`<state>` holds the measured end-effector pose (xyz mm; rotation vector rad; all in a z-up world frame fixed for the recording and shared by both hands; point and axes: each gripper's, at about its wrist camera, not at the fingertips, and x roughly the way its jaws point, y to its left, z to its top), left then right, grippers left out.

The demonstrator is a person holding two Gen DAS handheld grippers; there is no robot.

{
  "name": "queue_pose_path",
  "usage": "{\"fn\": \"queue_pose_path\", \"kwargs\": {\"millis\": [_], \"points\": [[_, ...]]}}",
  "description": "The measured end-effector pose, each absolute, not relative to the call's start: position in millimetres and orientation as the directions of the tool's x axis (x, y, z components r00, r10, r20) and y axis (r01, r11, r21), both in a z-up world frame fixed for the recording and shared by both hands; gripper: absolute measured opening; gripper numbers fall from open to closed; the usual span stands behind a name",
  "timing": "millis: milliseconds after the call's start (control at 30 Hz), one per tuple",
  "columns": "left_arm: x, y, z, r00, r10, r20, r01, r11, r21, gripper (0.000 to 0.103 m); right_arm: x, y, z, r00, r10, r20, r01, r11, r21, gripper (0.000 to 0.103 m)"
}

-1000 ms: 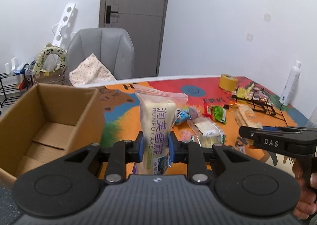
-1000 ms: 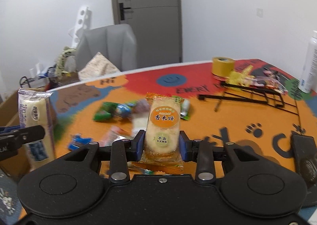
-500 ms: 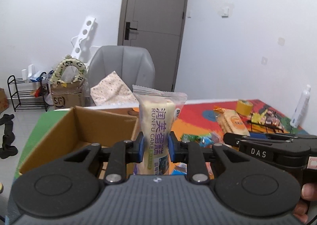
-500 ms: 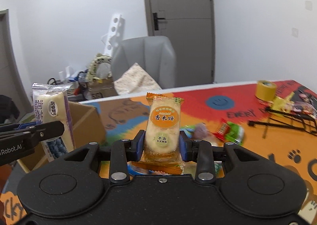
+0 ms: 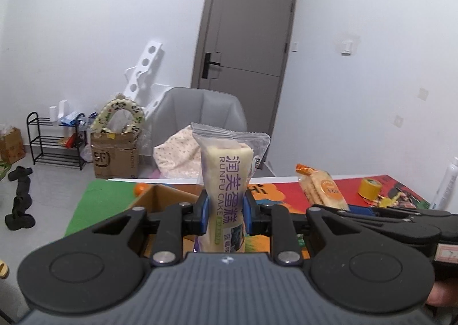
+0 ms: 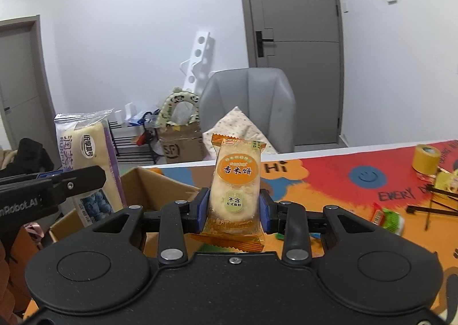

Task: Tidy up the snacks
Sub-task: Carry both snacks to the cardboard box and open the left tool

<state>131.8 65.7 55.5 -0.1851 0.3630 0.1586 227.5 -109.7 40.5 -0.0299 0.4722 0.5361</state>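
Because each packet is pinched low on its body, both stand upright with their labels facing the cameras and their bottoms free to drop. The left tool [image 5: 224,216] is clamped on the cake [image 5: 226,182], which hangs just above the near end of the box [image 5: 160,196]. The right tool [image 6: 234,210] is clamped on the rice cracker [image 6: 236,182], just beside the box's right wall and over the desk [image 6: 329,182]. Carrying two at once likely saves a trip; the box looks like the collecting place. Farther right of the box, loose snacks [image 6: 386,217] lie on the desk, near a tape roll [image 6: 426,157]. Behind the box stands a grey chair [image 6: 249,101].
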Motion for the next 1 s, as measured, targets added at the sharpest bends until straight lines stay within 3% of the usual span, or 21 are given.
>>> {"fn": "queue_pose_path", "kwargs": {"millis": [400, 600, 767, 933, 1000], "points": [[152, 110, 33, 0.890, 0.126, -0.438, -0.222, 0.959, -0.175, 0.023, 228, -58, 43, 0.708, 0.530, -0.466, -0.557, 0.826, 0.093, 0.034], [179, 129, 9, 0.835, 0.129, -0.534, -0.254, 0.953, -0.166, 0.028, 236, -41, 38, 0.691, 0.521, -0.501, -0.548, 0.830, 0.106, 0.034], [173, 138, 9, 0.836, 0.105, -0.538, -0.238, 0.954, -0.184, 0.049, 238, -32, 35, 0.680, 0.512, -0.526, -0.544, 0.832, 0.107, 0.034], [165, 146, 13, 0.826, 0.104, -0.554, -0.254, 0.946, -0.201, 0.055, 241, -21, 32, 0.662, 0.522, -0.537, -0.547, 0.827, 0.129, 0.034], [159, 151, 14, 0.826, 0.092, -0.555, -0.254, 0.942, -0.221, 0.064, 245, -19, 30, 0.648, 0.530, -0.547, -0.544, 0.825, 0.154, 0.034]]}}
